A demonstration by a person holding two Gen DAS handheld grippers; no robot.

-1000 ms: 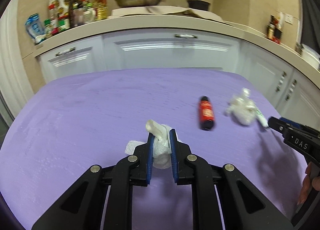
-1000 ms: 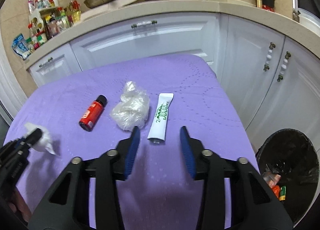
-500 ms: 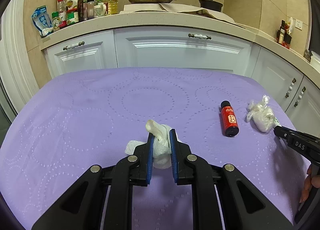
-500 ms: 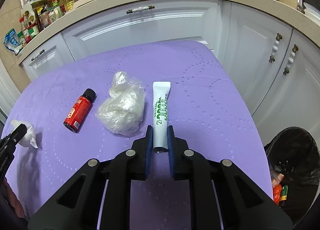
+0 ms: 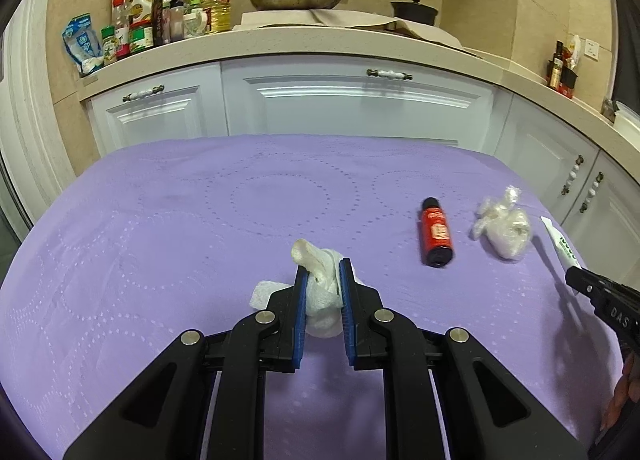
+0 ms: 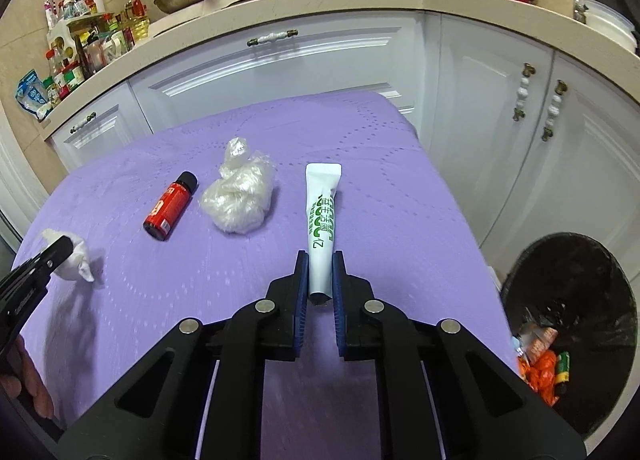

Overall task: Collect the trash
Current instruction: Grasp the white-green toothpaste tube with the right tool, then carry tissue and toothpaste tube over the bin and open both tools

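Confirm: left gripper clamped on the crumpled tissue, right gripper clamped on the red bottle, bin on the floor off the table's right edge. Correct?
Not quite. The right gripper is shut on the white tube, not the red bottle, which lies untouched on the cloth, as the right wrist view shows. The left gripper clamped on the tissue and the bin are as stated.

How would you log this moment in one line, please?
left tongs: shut on tissue wad | right tongs: shut on tube | bin: waiting

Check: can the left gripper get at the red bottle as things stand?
Probably not yet. The path over the purple cloth to the red bottle looks free, but the left gripper is shut on the white tissue wad, so it would have to drop that first.
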